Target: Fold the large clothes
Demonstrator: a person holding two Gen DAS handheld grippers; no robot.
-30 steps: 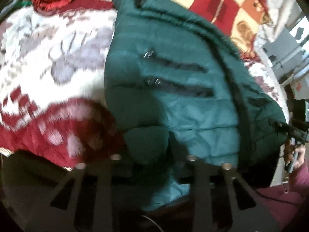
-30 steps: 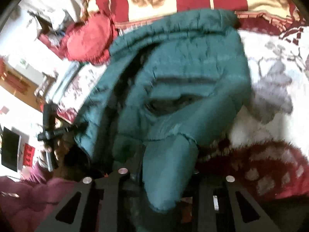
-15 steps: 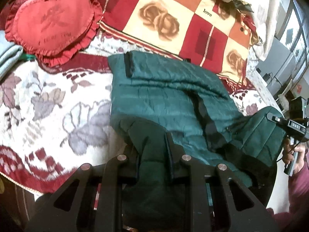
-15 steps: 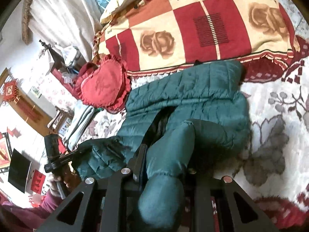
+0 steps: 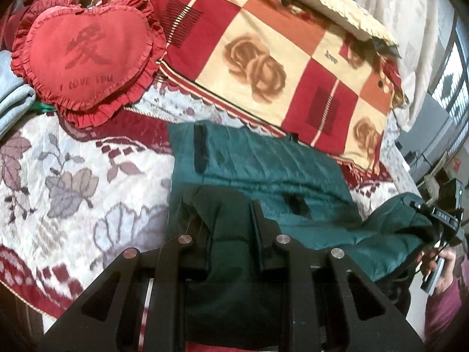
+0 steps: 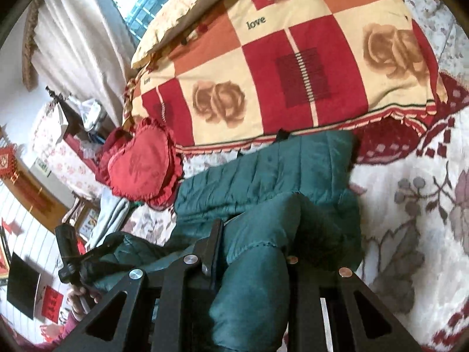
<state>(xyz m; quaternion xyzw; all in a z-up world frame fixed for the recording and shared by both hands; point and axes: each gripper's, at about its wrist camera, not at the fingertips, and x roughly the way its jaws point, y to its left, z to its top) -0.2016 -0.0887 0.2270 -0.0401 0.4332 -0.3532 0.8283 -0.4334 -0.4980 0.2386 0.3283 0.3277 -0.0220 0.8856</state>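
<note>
Folding is mid-step: each hand-held gripper, left (image 5: 225, 220) and right (image 6: 252, 252), pinches the green puffer jacket's (image 5: 263, 158) near edge above the bed (image 5: 73, 176); next, carry it toward the collar.

Both claws lifted the green coat (image 5: 263, 158) up off the bed, and the heart pillow (image 5: 85, 58) came into view.

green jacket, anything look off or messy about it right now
Nothing damaged. The green jacket lies rumpled on the floral bedspread, its near edge bunched in the left gripper and right gripper.
</note>
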